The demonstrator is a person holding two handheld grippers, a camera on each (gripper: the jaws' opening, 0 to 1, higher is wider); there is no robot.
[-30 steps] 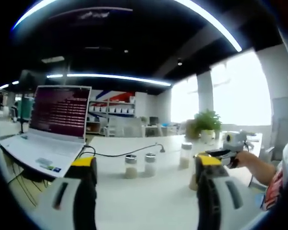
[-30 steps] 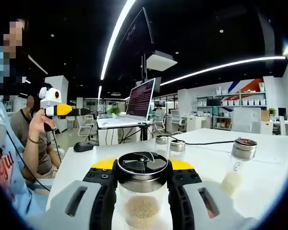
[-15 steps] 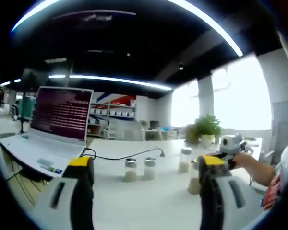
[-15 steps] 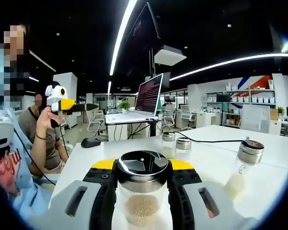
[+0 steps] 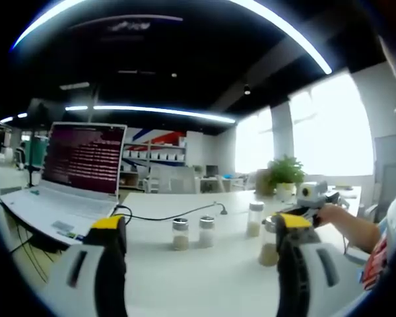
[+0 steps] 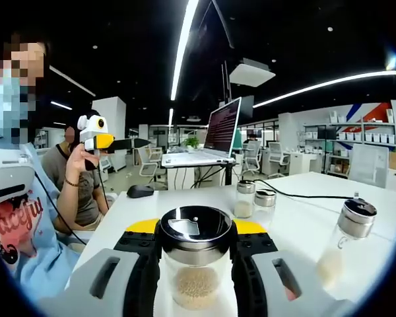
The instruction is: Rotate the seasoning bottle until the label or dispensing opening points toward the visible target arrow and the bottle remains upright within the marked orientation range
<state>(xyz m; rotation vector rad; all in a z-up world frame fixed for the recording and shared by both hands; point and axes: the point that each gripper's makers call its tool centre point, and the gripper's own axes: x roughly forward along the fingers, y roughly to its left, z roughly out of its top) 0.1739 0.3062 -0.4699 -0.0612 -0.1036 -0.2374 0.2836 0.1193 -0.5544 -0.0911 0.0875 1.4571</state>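
Seasoning bottle [image 6: 195,264] upright, clamped in right hand-held gripper [image 6: 195,246].

Open-plan office, used as test space. Long white table [image 5: 204,277] seen in foreground, open laptop [image 5: 66,181] with lit screen set on it, black cable [image 5: 165,214] run across tabletop. Computer mouse [image 6: 140,191] placed near table edge. Dark ceiling crossed by long linear light strips [image 6: 185,46]. More desks and office chairs [image 6: 147,160] seen behind. White shelving with storage boxes [image 6: 363,139] lined against far wall. Large bright windows [image 5: 330,125] and potted plant [image 5: 285,173] noted at one side.
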